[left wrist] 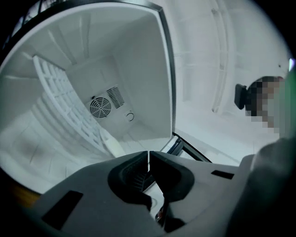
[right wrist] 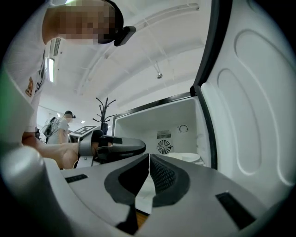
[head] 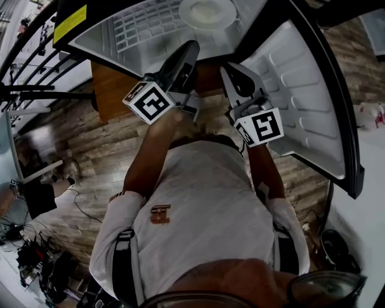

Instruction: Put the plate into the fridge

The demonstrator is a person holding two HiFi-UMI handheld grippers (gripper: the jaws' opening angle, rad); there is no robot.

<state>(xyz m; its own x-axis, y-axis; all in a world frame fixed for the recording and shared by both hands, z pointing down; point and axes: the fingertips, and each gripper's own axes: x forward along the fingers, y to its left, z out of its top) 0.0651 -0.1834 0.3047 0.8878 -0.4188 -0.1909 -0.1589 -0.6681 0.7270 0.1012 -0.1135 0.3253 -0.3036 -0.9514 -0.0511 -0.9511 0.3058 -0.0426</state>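
The left claw [head: 191,50] is closed. In the left gripper view its two jaws meet along a thin seam with nothing between them [left wrist: 148,162]. It sits left of centre in the head view and points up toward the open fridge [head: 120,45], touching nothing. Just right of it, the right claw [head: 226,70] is closed too, jaw against jaw and empty [right wrist: 149,163], also aimed at the opening. That makes two claws, each with one marker cube: one at the left [head: 149,102] and one at the right [head: 262,127].

Across the head view from the left:
- One yellow label [head: 71,23] sits on the fridge's dark outer edge in the upper left.
- One white wire shelf [head: 137,27] comes next, inside the compartment.
- One plate [head: 207,12] lies at top centre. It is pale and round, already inside the fridge, and apart from both claws.
- One fridge door [head: 301,96] stands swung open and fills the upper right, its moulded white lining facing the claws.

In the right gripper view the plate [right wrist: 187,158] rests flat on the fridge floor at the right of the compartment. It lies just below one round fan grille [right wrist: 163,146] and one small dial [right wrist: 183,128] on the back wall. The left claw [right wrist: 138,148] reaches in from the left of that frame. Further left stand one coat rack [right wrist: 105,109] and one second person [right wrist: 62,125].
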